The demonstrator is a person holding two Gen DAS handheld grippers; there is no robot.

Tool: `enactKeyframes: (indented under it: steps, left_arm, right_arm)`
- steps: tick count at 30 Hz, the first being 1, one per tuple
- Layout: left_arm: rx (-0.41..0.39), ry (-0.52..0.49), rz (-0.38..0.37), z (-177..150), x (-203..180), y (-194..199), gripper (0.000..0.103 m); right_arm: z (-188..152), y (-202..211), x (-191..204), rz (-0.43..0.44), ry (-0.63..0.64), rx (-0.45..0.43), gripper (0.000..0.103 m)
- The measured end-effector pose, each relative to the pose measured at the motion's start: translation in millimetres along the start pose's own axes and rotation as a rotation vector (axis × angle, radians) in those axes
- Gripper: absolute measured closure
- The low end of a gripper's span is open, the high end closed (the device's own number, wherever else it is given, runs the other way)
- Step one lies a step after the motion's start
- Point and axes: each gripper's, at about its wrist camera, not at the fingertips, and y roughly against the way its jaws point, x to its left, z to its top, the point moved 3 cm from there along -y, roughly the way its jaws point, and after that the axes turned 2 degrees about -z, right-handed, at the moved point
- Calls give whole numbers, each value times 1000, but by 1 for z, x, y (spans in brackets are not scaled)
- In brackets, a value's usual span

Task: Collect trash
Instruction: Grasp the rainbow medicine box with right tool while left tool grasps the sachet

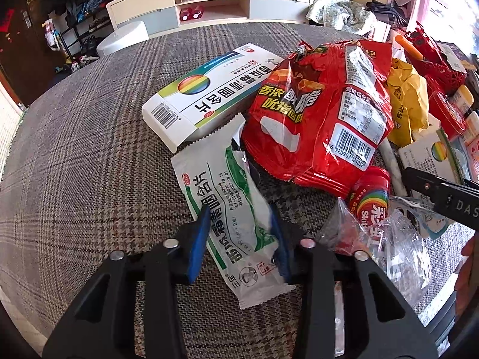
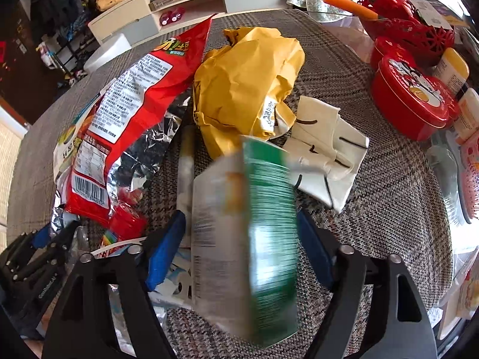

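My left gripper [image 1: 239, 233] has its blue pads on both sides of a white-and-green medicine sachet [image 1: 230, 209] lying on the plaid tablecloth; the pads look closed on it. Beyond lie a white lozenge box [image 1: 206, 95], a red snack bag [image 1: 323, 110] and a red Skittles bottle [image 1: 371, 197]. My right gripper [image 2: 239, 239] is open; a blurred green-and-white carton [image 2: 248, 233] hangs between its fingers, with a gap on both sides. Crumpled yellow paper [image 2: 245, 86] and a folded white wrapper [image 2: 326, 146] lie ahead.
A red round tin [image 2: 410, 98], a red plastic basket [image 2: 404, 24] and small bottles stand at the right of the table. Clear plastic wrap [image 1: 398, 248] lies at the near right. A TV cabinet [image 1: 209, 3] stands beyond the table [image 1: 74, 149].
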Motion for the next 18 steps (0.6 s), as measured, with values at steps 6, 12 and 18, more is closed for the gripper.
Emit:
enactKeyframes:
  steps: [6, 12, 18]
  left_arm:
    - [-5, -5, -11, -4, 2, 6, 86]
    - [-30, -1, -5, -7, 2, 25, 97]
    - [-62, 5, -9, -18, 2, 57, 98]
  right_arm:
    - [-5, 5, -11, 22, -33, -4, 37]
    - [-9, 26, -33, 39, -80, -36, 37]
    - [-18, 70, -44, 52, -84, -92, 37]
